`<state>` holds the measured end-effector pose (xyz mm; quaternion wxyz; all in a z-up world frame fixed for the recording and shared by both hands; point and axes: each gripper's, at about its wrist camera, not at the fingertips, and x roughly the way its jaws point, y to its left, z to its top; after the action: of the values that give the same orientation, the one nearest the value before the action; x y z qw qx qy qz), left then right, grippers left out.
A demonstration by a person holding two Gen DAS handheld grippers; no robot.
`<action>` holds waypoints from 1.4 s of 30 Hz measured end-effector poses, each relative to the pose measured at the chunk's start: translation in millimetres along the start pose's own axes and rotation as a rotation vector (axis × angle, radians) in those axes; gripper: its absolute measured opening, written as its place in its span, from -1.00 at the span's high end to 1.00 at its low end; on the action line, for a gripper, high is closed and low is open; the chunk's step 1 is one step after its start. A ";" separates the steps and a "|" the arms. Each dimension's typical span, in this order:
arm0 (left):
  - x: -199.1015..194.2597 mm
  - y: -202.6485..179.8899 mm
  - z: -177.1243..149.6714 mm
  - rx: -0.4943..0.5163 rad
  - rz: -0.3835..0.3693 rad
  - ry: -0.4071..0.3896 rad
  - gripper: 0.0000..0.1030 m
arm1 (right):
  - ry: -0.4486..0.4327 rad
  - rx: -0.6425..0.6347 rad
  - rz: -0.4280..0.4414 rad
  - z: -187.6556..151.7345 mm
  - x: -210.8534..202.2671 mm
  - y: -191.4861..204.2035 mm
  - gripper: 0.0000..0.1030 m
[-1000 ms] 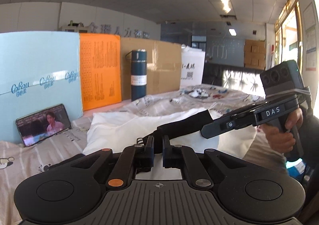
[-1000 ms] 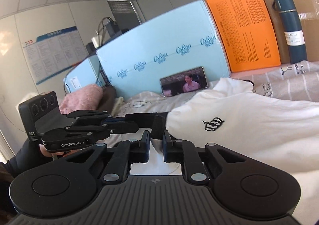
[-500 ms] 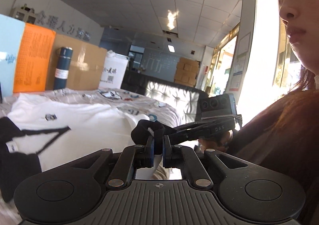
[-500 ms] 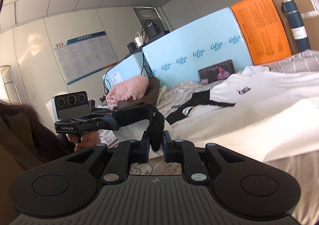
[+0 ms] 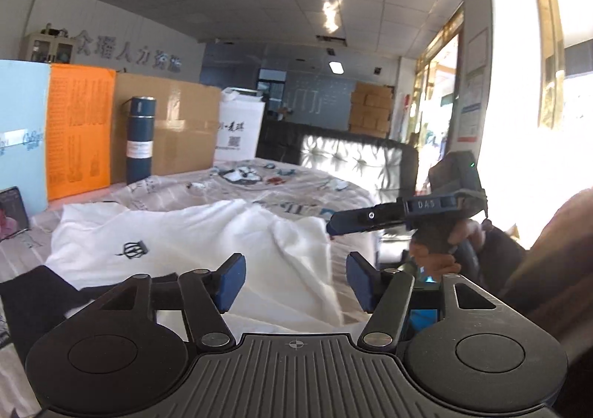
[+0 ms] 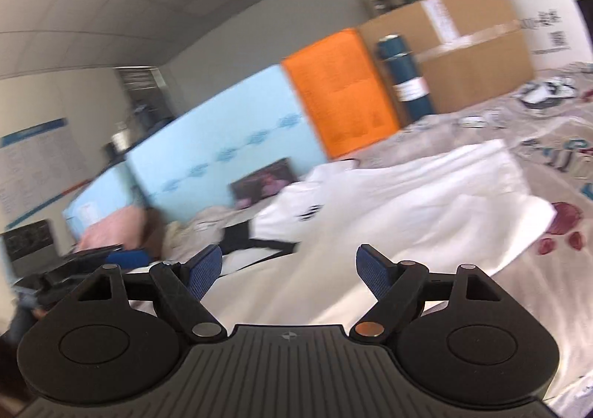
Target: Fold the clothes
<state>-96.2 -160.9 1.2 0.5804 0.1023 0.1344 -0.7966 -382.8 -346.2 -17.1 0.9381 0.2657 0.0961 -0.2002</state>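
A white garment (image 5: 207, 243) with black trim and a small black crest lies spread on the patterned bed sheet (image 5: 281, 188); a black sleeve (image 5: 33, 292) shows at the lower left. In the right wrist view the same white garment (image 6: 400, 210) lies ahead, its black trim (image 6: 244, 236) to the left. My left gripper (image 5: 294, 282) hangs over the near cloth, its jaws opening with nothing between them. My right gripper (image 6: 289, 271) is also opening and holds nothing. It appears from the side in the left wrist view as the right gripper (image 5: 337, 229), held by a hand (image 5: 433, 254).
Along the back stand a light blue board (image 6: 222, 154), an orange board (image 5: 78, 132), a dark blue flask (image 5: 139, 140), a cardboard box (image 5: 185, 128) and a white bag (image 5: 241, 128). A phone (image 6: 265, 180) leans on the blue board. A pink bundle (image 6: 115, 229) lies far left.
Both grippers were shut on a black piece of cloth between them; now both stand open and the cloth is gone from the jaws. Both views have swung back over the white garment.
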 end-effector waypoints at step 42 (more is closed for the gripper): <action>75.5 39.3 -32.9 -0.025 0.063 0.255 -0.45 | -0.302 0.245 -0.795 -35.6 -79.5 -35.6 -0.04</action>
<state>-81.6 -229.1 -57.6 0.5845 0.1995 0.2138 -0.7569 -472.4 -328.9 -40.6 0.7533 0.2849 0.0285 -0.5921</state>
